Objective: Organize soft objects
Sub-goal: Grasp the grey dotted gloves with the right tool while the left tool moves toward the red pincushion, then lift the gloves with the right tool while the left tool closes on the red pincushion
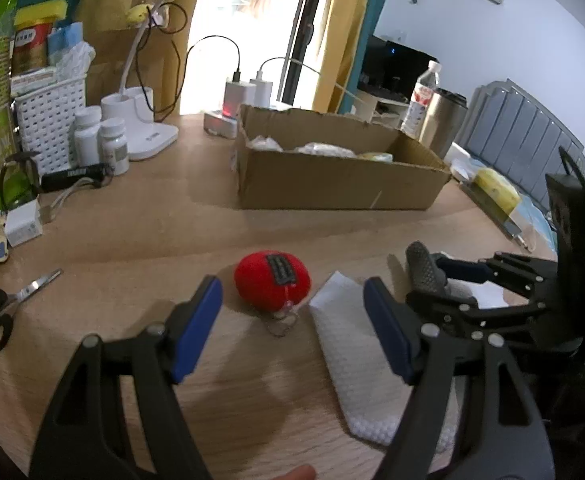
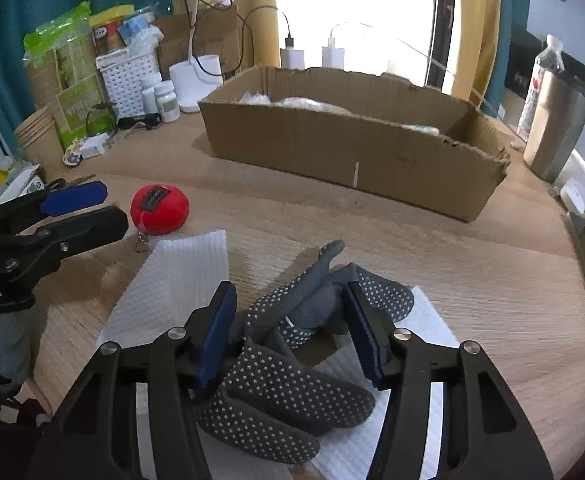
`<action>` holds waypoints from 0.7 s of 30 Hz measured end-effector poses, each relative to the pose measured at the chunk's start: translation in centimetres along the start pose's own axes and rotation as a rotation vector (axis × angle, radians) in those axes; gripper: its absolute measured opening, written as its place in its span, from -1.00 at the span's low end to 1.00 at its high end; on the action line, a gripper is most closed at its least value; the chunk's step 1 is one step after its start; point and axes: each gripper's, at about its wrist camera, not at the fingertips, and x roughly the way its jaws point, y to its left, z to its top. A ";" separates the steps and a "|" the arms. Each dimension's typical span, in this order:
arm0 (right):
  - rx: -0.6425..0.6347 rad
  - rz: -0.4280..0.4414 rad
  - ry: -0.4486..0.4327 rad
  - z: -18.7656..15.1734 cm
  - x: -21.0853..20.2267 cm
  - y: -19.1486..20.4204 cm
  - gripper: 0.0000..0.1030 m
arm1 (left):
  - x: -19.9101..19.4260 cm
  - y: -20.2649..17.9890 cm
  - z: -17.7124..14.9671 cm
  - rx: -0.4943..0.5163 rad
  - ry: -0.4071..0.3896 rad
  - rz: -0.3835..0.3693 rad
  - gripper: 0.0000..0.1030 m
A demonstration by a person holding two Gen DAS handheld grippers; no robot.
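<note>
A red plush ball [image 1: 272,282] with a black label and a keychain lies on the wooden table, just beyond my open left gripper [image 1: 292,312]. It also shows in the right wrist view [image 2: 159,209]. A white textured cloth [image 1: 352,344] lies to its right, also seen in the right wrist view [image 2: 180,276]. A grey dotted glove [image 2: 292,344] lies on white cloths. My right gripper [image 2: 290,320] is open, its jaws on either side of the glove. A cardboard box [image 2: 352,148] holding soft white items stands behind.
Scissors [image 1: 0,312] lie at the left. White bottles [image 1: 100,140], a white basket [image 1: 50,120], a lamp base [image 1: 148,136] and chargers [image 1: 248,96] stand at the back. A steel tumbler [image 2: 556,120] and a water bottle [image 2: 542,76] stand to the right of the box.
</note>
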 end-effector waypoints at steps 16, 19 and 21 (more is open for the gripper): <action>0.007 0.056 -0.048 1.6 0.0 -0.7 -0.20 | 1.9 0.3 0.9 -0.017 0.068 0.002 0.45; 0.025 0.063 -0.067 2.2 -0.1 -1.4 -0.20 | 2.3 0.2 1.2 -0.012 0.078 0.012 0.45; 0.033 0.071 -0.081 2.7 -0.2 -1.9 -0.20 | 2.8 0.1 1.5 -0.011 0.090 0.022 0.45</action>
